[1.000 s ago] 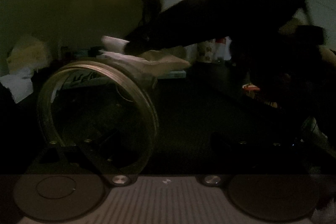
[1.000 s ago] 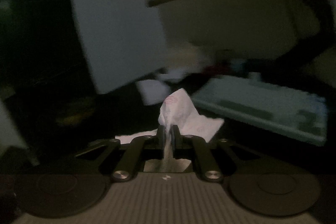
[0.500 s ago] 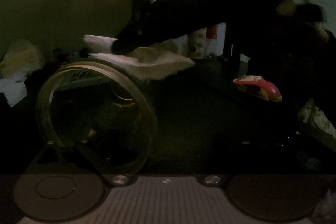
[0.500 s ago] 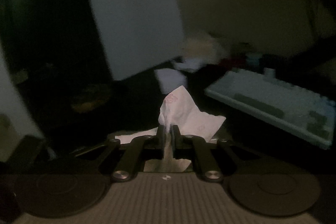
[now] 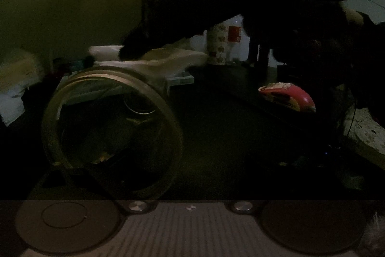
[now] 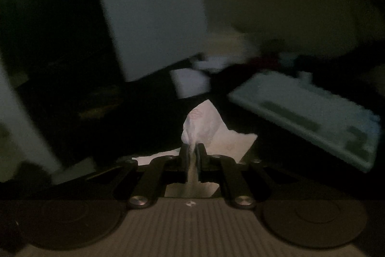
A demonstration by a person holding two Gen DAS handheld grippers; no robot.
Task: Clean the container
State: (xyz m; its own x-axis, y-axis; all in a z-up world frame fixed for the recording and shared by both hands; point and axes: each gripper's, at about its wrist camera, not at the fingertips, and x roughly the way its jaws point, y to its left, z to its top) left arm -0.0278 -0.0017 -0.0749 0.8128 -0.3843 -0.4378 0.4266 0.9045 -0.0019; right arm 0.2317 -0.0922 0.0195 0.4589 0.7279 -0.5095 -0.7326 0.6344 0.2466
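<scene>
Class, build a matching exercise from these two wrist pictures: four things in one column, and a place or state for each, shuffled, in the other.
Things:
1. tissue
2. glass container
3. keyboard
4. red mouse

Places or states:
A. on the dark desk at the right of the left wrist view
B. pinched in the right tongs
C. pale, lying aslant, blurred
D. round open mouth facing the left wrist camera

Pairs: 1-B, 2-D, 3-C, 4-A

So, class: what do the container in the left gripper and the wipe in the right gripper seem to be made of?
Container: probably clear glass or plastic, since the dark desk shows through its wall; the rim glints.
Wipe: thin white paper tissue, matte, crumpled and creased where the right gripper pinches it.
</scene>
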